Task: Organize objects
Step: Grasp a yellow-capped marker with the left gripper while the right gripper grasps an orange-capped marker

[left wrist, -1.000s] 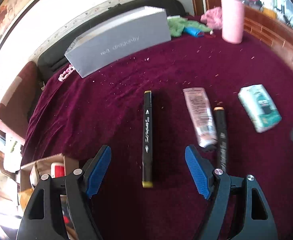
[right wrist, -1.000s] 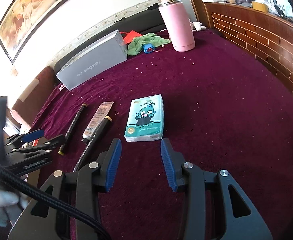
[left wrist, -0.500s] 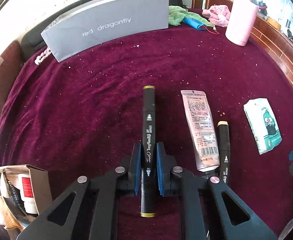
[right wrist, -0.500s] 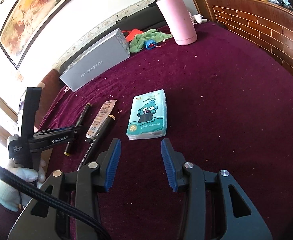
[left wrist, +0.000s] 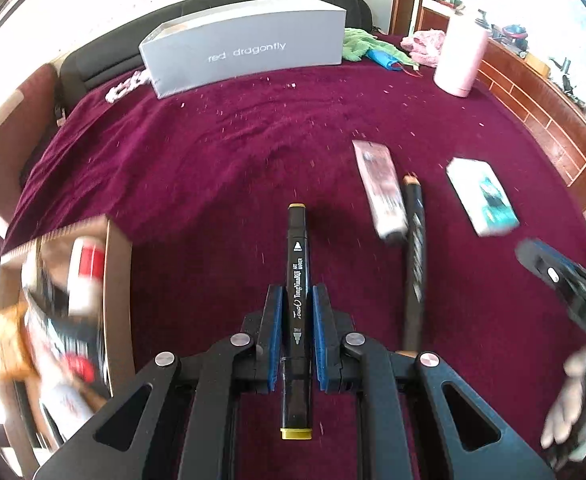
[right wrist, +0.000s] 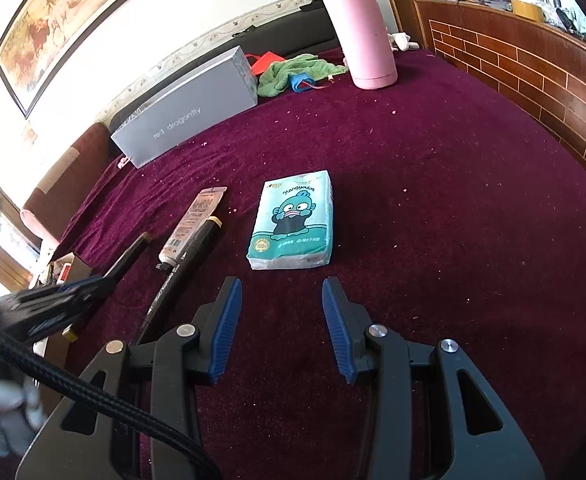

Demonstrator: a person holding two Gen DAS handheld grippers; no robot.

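Gripping black marker (left wrist: 297, 280), L gripper (left wrist: 296, 300) clamped; R gripper (right wrist: 279, 300) spread empty nr tissue pack (right wrist: 293, 220).

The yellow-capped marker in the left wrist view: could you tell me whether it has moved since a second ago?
Yes. The yellow-capped marker, then lying parallel beside the tube, is now clamped in the left gripper and has shifted left toward the cardboard box.

The right gripper (right wrist: 281, 320) hangs with its jaws apart and empty over the maroon surface (right wrist: 433, 200), a tissue pack (right wrist: 293, 222) just ahead of it. Ahead-left lie a tube (right wrist: 193, 226) and a black marker (right wrist: 181, 276); farther left, the blurred left gripper (right wrist: 53, 304) seems to hold another marker (right wrist: 127, 260).
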